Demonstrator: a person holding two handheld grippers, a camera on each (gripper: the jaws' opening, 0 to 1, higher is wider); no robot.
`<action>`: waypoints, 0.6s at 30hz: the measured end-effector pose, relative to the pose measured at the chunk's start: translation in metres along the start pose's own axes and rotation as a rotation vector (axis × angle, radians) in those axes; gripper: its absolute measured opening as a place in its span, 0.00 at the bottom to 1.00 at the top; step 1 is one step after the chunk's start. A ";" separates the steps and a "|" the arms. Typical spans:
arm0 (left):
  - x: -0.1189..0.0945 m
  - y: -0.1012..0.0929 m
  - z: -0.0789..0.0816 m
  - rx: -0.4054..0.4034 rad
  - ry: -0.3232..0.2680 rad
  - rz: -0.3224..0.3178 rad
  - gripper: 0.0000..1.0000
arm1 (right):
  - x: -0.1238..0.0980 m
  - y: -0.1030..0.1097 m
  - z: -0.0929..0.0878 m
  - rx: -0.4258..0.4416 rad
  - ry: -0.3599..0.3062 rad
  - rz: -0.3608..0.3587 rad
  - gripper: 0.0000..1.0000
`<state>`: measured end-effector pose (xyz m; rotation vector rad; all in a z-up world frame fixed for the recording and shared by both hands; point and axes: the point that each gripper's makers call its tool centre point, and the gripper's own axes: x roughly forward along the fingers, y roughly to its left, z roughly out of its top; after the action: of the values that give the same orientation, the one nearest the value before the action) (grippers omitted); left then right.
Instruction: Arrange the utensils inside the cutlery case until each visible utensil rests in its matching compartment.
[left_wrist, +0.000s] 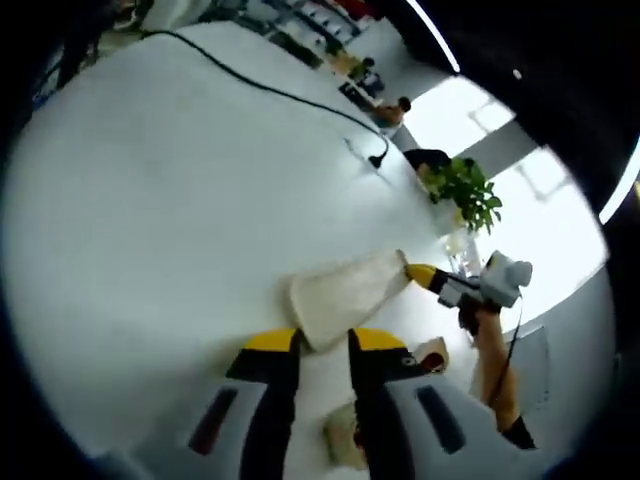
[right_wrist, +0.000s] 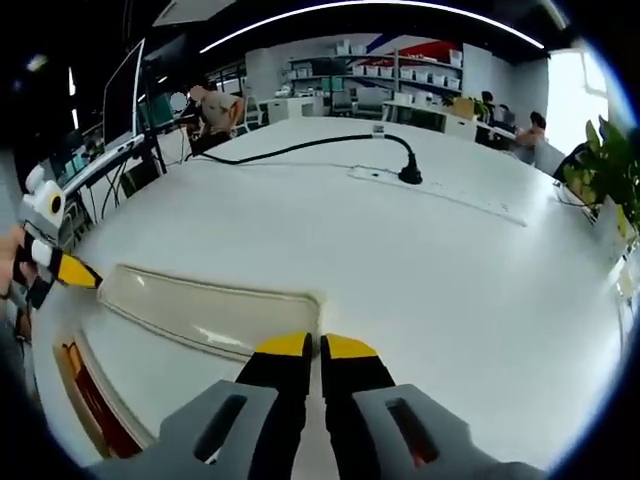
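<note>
We count one translucent case lid (right_wrist: 205, 310) near the tabletop's (right_wrist: 420, 270) edge, one black cable (right_wrist: 300, 148) running to one plug (right_wrist: 409, 175), one potted plant (left_wrist: 465, 192) at the far edge, and what may be one cutlery case (right_wrist: 90, 400), mostly cut off.

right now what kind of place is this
Probably an open-plan office or lab: a large white table with a black power cable plugged into it, shelving with boxes along the far wall, and people at desks with a monitor.
</note>
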<state>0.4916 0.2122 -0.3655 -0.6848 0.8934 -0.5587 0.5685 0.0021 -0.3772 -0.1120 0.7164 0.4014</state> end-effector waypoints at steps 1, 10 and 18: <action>-0.001 -0.001 0.001 -0.022 -0.009 -0.018 0.19 | 0.000 0.000 0.000 -0.005 -0.001 0.005 0.02; 0.018 -0.037 -0.008 -0.078 -0.037 -0.153 0.13 | -0.001 0.000 -0.002 0.010 -0.009 0.052 0.02; 0.017 -0.046 0.016 -0.180 -0.086 -0.265 0.08 | -0.003 -0.002 -0.004 -0.002 -0.037 0.075 0.03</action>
<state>0.5066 0.1749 -0.3337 -0.9928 0.7833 -0.6834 0.5642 -0.0015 -0.3782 -0.0793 0.6852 0.4749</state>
